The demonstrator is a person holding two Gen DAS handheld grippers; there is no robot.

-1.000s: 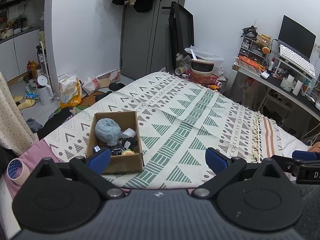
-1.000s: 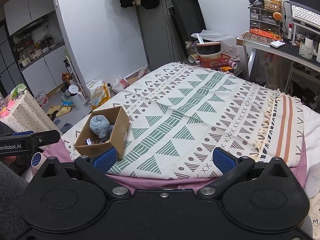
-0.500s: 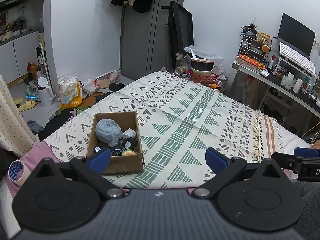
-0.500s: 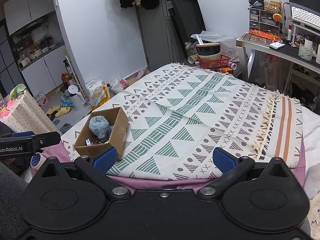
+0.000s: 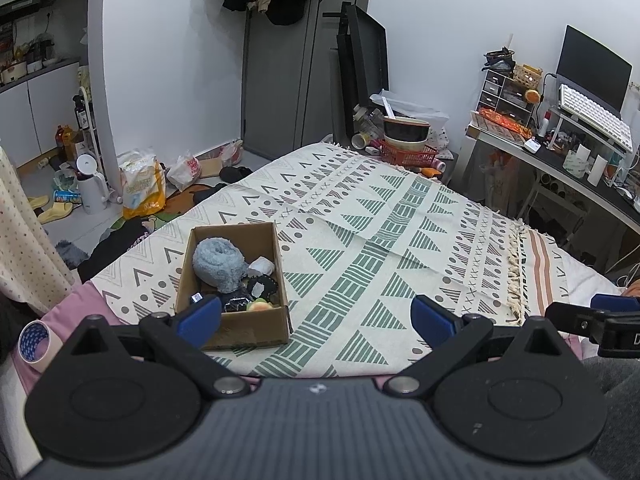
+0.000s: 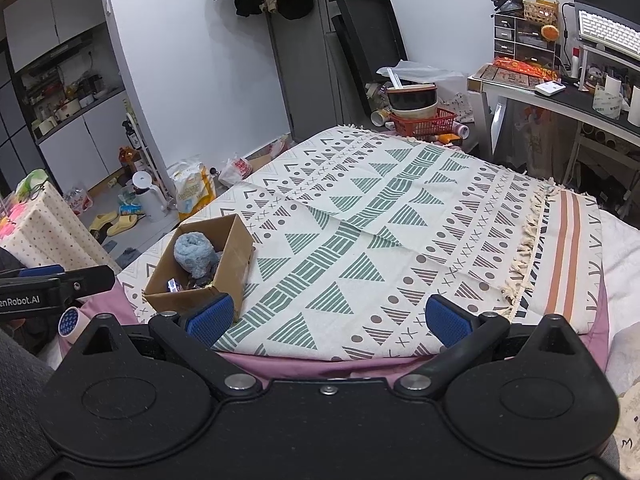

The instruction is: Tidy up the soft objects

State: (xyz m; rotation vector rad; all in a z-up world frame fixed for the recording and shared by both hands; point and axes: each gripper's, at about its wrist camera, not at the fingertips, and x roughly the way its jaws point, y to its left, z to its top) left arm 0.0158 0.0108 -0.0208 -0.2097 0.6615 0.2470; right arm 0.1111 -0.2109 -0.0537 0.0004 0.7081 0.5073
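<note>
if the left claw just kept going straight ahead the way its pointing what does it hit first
Probably the patterned blanket on the bed. The open left claw points across it, with the cardboard box off to its left by the left finger, not dead ahead. Depth is unclear in this fisheye view, so the box's near corner might get brushed.

Left gripper view: cardboard box sits slightly lower and more rightward in frame than second ago; camera drifted slightly left, away from box. Right gripper view: box rides marginally higher; left gripper's arm reaches closer toward box.
</note>
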